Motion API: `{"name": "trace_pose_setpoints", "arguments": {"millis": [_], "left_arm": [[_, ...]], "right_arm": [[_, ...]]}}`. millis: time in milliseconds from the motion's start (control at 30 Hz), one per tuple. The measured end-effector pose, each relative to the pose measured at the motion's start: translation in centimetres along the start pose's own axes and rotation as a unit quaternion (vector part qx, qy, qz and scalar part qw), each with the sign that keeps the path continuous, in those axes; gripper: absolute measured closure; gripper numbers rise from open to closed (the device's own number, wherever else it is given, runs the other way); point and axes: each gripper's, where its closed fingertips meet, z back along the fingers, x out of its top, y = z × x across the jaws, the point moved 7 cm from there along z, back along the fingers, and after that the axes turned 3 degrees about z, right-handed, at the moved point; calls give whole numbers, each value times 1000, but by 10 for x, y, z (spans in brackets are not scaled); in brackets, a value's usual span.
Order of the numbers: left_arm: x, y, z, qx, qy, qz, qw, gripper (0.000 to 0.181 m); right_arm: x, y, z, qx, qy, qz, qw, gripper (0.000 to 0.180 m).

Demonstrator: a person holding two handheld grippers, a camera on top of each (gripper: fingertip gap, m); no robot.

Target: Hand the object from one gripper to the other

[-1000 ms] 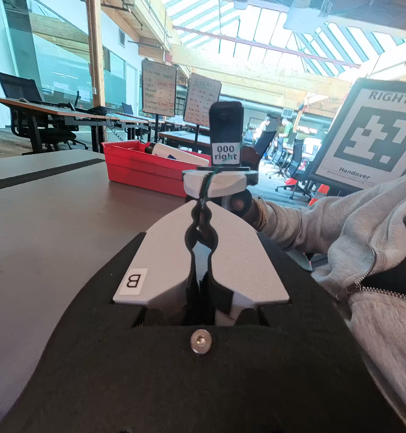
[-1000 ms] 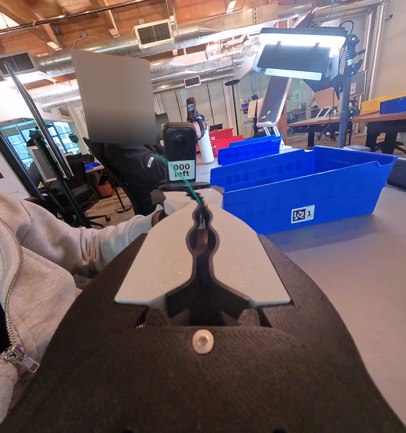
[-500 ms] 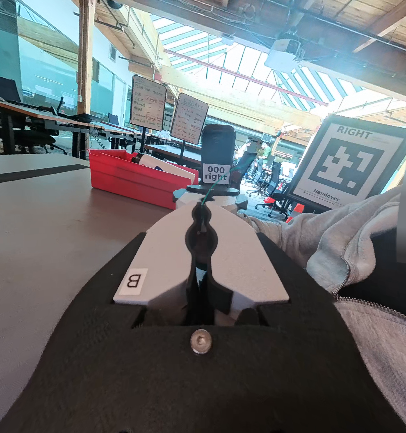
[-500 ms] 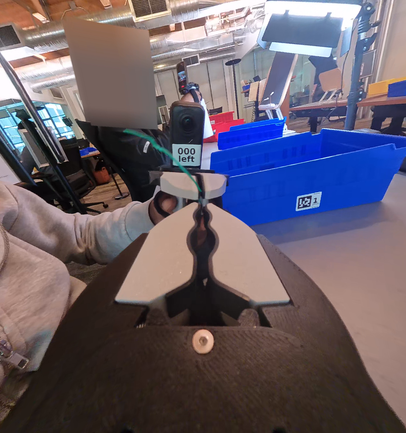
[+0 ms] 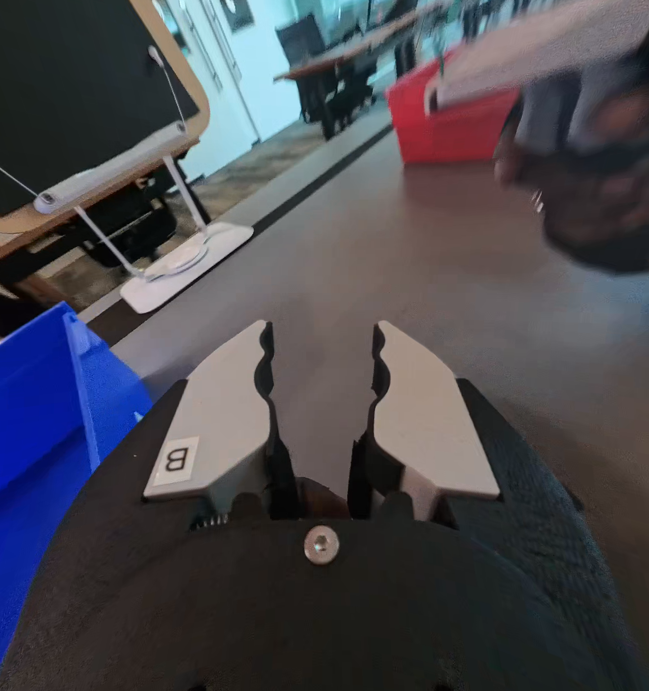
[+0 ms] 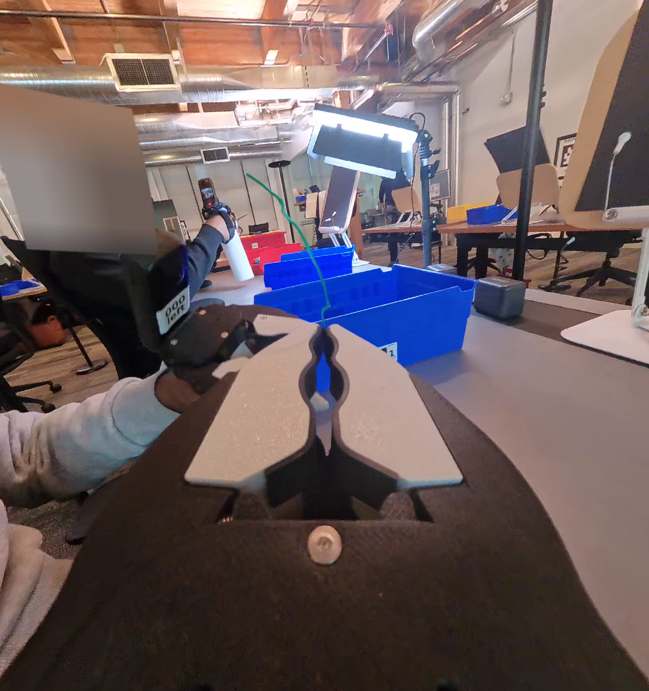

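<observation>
A: Green wire [image 6: 303, 239] is pinched at the very tips of the right gripper [image 6: 325, 329]. Jaws are closed on its lower end and the rest rises up and to the left from the tips, kinked, free in the air.

B: Left gripper?

A: Left gripper [image 5: 322, 331] has its jaws spread wide with nothing between them, only grey table [image 5: 353, 261] visible through the gap. In the right wrist view it sits just left of the right gripper's tips, tilted, and the wire does not touch it.

B: So the wire is on the right side only.

A: Yes. In the left wrist view the right gripper is a blurred dark shape at upper right, so the wire can't be made out there.

B: Surroundings?

A: Blue bin [image 6: 390, 310] is on the table just beyond the right gripper's tips, and its corner shows at lower left in the left wrist view. A white stand base [image 5: 188, 269] holding a dark board is on the table past that bin. Red bin [image 5: 446, 127] is farther along the table. A light panel on a pole [image 6: 364, 138] stands behind the blue bin, with more blue and red bins on desks farther back.
</observation>
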Motion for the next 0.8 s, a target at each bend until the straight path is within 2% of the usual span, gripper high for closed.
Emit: {"name": "trace_pose_setpoints", "arguments": {"millis": [167,600,700,800], "left_arm": [[-8,-7,-7,28,51,-72,996,126],[-13,-9,-10,42,76,-110,990,126],[-14,-10,-11,38,77,-109,990,126],[-14,-10,-11,32,74,-102,991,126]], "right_arm": [[1,-2,1,-7,0,3,1000,179],[3,0,2,-21,11,42,999,179],[19,-4,13,-55,4,85,995,179],[47,-16,40,-137,-7,158,978,180]]}}
